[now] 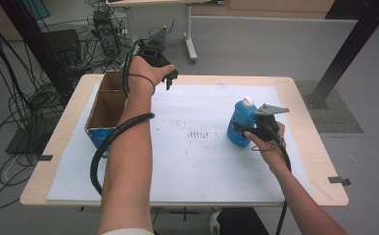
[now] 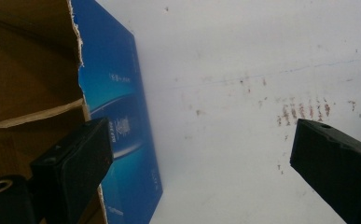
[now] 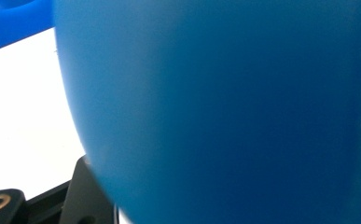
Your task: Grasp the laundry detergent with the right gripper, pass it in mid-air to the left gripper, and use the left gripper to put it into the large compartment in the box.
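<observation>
The blue bottle (image 1: 239,125) with a white cap stands upright on the bench's (image 1: 299,88) white sheet (image 1: 201,161), at about three o'clock from the sheet's middle. The right gripper (image 1: 243,129) pinches its body from the side. The left gripper (image 1: 170,78) hovers with jaws spread and empty at about eleven o'clock, just beside the open cardboard box (image 1: 104,110).
</observation>
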`<state>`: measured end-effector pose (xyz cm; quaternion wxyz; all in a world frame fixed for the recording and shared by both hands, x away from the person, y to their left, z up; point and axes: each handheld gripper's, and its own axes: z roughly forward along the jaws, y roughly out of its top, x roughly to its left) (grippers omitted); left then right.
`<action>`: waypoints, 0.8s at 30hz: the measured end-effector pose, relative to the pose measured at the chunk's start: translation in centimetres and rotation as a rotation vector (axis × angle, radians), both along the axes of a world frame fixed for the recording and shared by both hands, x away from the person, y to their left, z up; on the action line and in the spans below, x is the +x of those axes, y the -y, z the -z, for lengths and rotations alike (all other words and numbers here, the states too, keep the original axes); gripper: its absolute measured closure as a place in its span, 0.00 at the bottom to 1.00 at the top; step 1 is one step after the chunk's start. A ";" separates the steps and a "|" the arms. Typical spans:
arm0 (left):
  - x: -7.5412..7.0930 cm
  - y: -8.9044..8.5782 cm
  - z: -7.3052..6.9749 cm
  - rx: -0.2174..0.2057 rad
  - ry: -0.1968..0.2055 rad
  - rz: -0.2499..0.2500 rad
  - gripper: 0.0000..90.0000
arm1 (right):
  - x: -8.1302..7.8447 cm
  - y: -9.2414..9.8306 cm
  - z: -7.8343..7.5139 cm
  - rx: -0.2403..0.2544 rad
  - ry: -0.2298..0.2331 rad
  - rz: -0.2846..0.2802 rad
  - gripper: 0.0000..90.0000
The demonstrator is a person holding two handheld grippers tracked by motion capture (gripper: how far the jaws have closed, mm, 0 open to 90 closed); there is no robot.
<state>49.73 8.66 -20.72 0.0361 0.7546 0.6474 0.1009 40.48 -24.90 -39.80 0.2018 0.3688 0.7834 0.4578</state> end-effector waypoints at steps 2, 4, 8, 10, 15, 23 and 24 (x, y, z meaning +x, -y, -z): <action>0.0 0.0 0.0 0.000 0.000 0.000 0.07 | 0.0 0.0 0.0 0.001 0.000 0.000 0.48; 0.0 0.0 0.0 0.002 -0.001 -0.001 0.07 | 0.0 0.0 0.0 0.001 0.000 -0.001 0.48; 0.0 -0.1 0.0 0.003 -0.003 -0.002 0.07 | 0.0 0.0 0.0 0.001 0.000 0.002 0.48; 0.0 -0.1 0.1 0.002 -0.001 -0.004 0.07 | 0.0 0.0 0.0 0.000 0.000 0.003 0.48; 0.0 -0.1 0.0 0.002 -0.003 0.000 0.07 | 0.0 0.0 0.0 0.001 -0.001 0.003 0.48; 0.0 0.0 -0.2 0.003 0.002 -0.002 0.07 | 0.0 0.0 0.0 0.002 -0.001 0.003 0.48; 0.0 0.0 -0.2 0.003 0.003 -0.002 0.07 | 0.0 0.0 0.0 0.003 -0.002 0.003 0.48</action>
